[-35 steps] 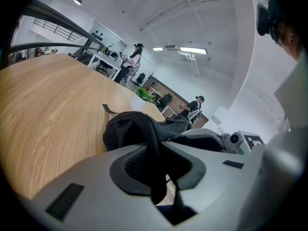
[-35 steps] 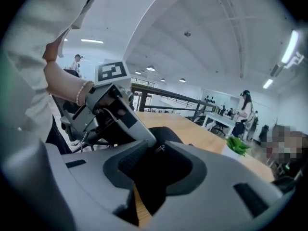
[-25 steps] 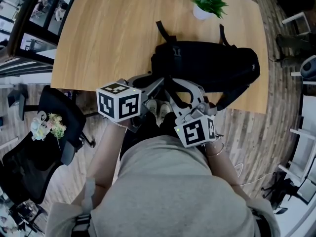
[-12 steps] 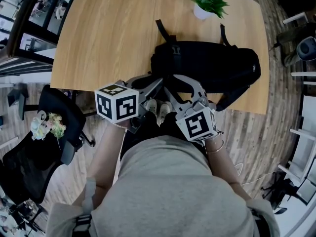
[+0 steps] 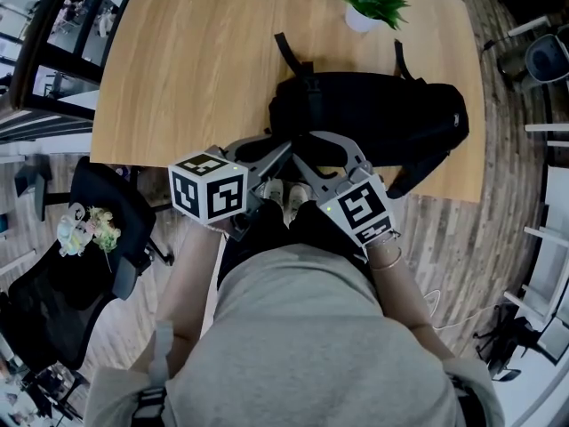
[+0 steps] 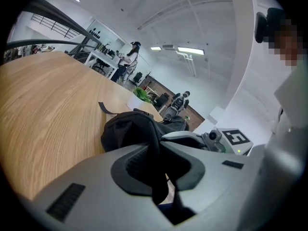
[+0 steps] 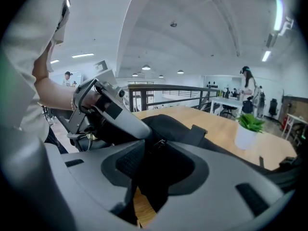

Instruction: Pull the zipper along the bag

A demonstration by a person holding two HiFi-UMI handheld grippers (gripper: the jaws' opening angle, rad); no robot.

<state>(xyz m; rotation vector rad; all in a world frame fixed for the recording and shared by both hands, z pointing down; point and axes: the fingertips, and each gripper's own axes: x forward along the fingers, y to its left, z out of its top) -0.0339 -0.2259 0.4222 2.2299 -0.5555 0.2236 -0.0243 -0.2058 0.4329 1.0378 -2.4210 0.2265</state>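
A black backpack lies on the wooden table, near its front edge. Both grippers meet at the bag's near left end. My left gripper is closing on a fold of the bag's black fabric, and its pads pinch that fold. My right gripper comes in from the right and its jaws are opening. The small metal zipper pull sits between its tips, and the pads stand off it. In the right gripper view the left gripper's finger lies just left of the pull.
A potted plant in a white pot stands behind the bag at the table's far edge. Two black straps trail from the bag's back. An office chair stands on the floor to the left. People and desks show in the distance.
The right gripper's marker cube has tilted and shifted slightly up and right as its jaws spread. The left gripper has stayed almost still on the fabric.
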